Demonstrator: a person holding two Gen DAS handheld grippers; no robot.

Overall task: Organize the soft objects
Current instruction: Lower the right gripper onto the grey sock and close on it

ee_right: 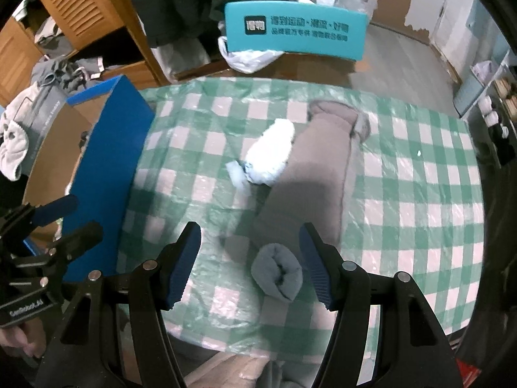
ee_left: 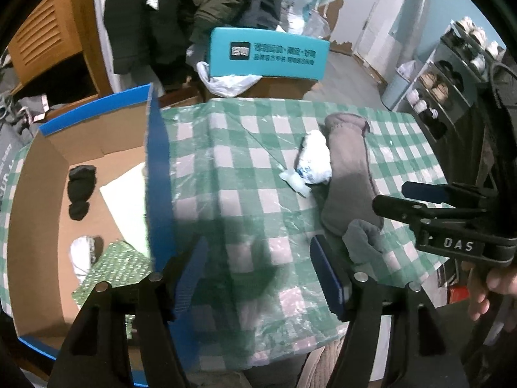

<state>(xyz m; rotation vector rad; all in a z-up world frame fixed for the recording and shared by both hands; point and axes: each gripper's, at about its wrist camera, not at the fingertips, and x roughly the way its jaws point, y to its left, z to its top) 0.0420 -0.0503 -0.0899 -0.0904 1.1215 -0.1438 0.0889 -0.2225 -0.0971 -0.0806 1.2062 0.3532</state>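
Note:
A rolled grey sock [ee_right: 278, 271] lies on the green checked tablecloth [ee_right: 420, 194], between the open fingers of my right gripper [ee_right: 250, 262]; it also shows in the left wrist view [ee_left: 363, 241]. A long grey-brown soft piece [ee_right: 323, 168] and a white soft bundle [ee_right: 271, 153] lie beyond it. My left gripper [ee_left: 258, 274] is open and empty over the cloth, beside the blue-rimmed cardboard box [ee_left: 158, 168]. In the box lie a black sock [ee_left: 80, 190], a white item [ee_left: 82, 257] and a green patterned piece [ee_left: 116, 265].
A teal box [ee_left: 268, 53] stands behind the table on a brown carton with a white plastic bag [ee_left: 226, 82]. Dark coats hang at the back. A shoe rack [ee_left: 452, 80] stands at the right. A wooden cabinet [ee_right: 84, 6] is at the back left.

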